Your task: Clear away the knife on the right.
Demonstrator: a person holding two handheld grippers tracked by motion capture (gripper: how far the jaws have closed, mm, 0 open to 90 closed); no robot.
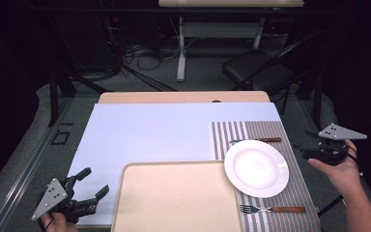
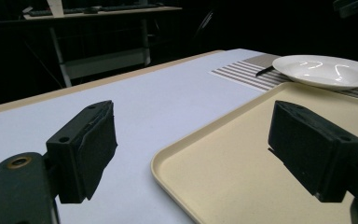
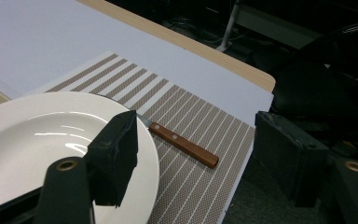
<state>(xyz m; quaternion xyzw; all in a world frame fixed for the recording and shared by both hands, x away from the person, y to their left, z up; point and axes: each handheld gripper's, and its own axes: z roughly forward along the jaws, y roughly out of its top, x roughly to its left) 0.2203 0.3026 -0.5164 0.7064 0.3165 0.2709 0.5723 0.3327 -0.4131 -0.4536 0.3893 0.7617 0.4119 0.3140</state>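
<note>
A white plate [image 1: 256, 168] lies on a striped placemat [image 1: 297, 191] at the right of the table. A knife with a wooden handle [image 1: 261, 140] lies just beyond the plate, and a fork [image 1: 273, 209] lies in front of it. My right gripper [image 1: 305, 152] hovers off the mat's right edge, open, with nothing between its jaws. In the right gripper view the plate [image 3: 42, 135] and knife [image 3: 184, 145] lie below its open gripper [image 3: 200, 154]. My left gripper [image 1: 95, 181] is open and empty at the front left, beside a beige tray [image 1: 174, 203].
A pale blue sheet [image 1: 149, 135] covers most of the tabletop. In the left gripper view the tray's rim [image 2: 168, 154] lies between the jaws, with the plate [image 2: 324, 70] farther off. A black chair [image 1: 256, 67] and a desk frame stand beyond the table.
</note>
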